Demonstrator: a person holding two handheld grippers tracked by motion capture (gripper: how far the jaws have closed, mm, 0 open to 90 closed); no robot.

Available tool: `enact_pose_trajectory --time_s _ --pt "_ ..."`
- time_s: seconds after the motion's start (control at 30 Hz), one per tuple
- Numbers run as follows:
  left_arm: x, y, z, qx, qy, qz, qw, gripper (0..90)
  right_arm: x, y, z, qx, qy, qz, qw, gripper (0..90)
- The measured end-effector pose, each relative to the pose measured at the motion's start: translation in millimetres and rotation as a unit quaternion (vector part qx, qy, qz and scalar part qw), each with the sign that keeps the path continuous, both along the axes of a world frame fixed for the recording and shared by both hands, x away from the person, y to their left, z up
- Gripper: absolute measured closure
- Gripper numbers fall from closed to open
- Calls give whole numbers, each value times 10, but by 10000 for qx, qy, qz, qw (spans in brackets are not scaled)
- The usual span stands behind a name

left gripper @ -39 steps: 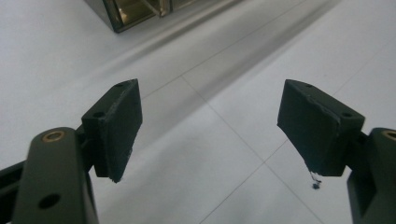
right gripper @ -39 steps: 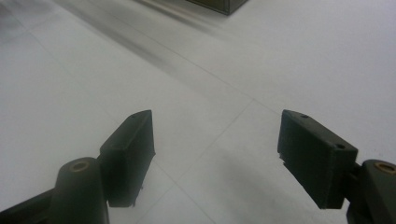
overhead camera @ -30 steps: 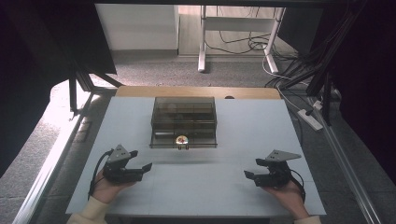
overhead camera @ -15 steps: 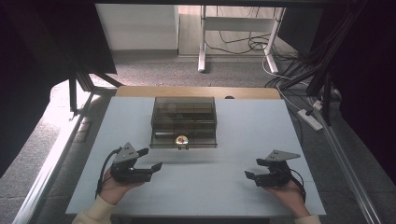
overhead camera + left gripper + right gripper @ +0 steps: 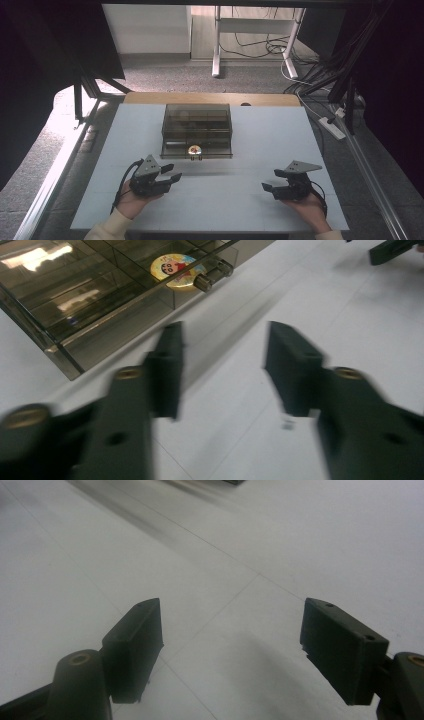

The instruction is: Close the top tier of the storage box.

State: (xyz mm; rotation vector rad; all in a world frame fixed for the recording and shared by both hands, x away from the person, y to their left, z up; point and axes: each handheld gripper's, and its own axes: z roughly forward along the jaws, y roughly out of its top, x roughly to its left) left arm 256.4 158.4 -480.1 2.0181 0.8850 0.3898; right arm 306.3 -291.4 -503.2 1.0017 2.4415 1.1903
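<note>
From above, a smoky see-through box (image 5: pixel 196 130) with compartments sits at the middle of the white table (image 5: pixel 250 200), toward the far side. A round cartoon badge (image 5: pixel 194 149) lies inside it against the near wall, just behind two small knobs (image 5: pixel 196 158). The left gripper (image 5: pixel 170 172) is held near and to the left of the box, its tips pointing at the near left corner, close to it but apart. The right gripper (image 5: pixel 267 180) is held low over the near right part of the table, well apart from the box, tips pointing left.

In the left gripper view, the fingers (image 5: pixel 167 367) stand partly apart with bare table between them; the jaws have just been closing and hold nothing. The box (image 5: pixel 90 305) lies beyond and left of the tips, the badge (image 5: pixel 175 270) farther off past its wall, beside the knobs (image 5: pixel 212 275).

In the right gripper view, the fingers (image 5: pixel 135 645) stand wide apart over bare table (image 5: pixel 225 555), gripping nothing.
</note>
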Motion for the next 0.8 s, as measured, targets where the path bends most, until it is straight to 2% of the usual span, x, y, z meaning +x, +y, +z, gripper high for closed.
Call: enact_pose_trajectory --time_s 0.07,0.13,0.37,0.8 --pt "2 -34 6 112 -89 44 9999 817 -1 -2 -2 20 23 -12 10000 248" --pt "19 -65 1 204 -126 80 9997 886 2 -4 -4 28 25 -11 10000 248" --pt "198 -177 -85 268 -113 233 9993 885 -5 -14 1 97 75 -48 9999 246" --pt "356 -308 -70 450 -185 134 9987 871 -11 -6 -6 44 58 -57 10000 245"
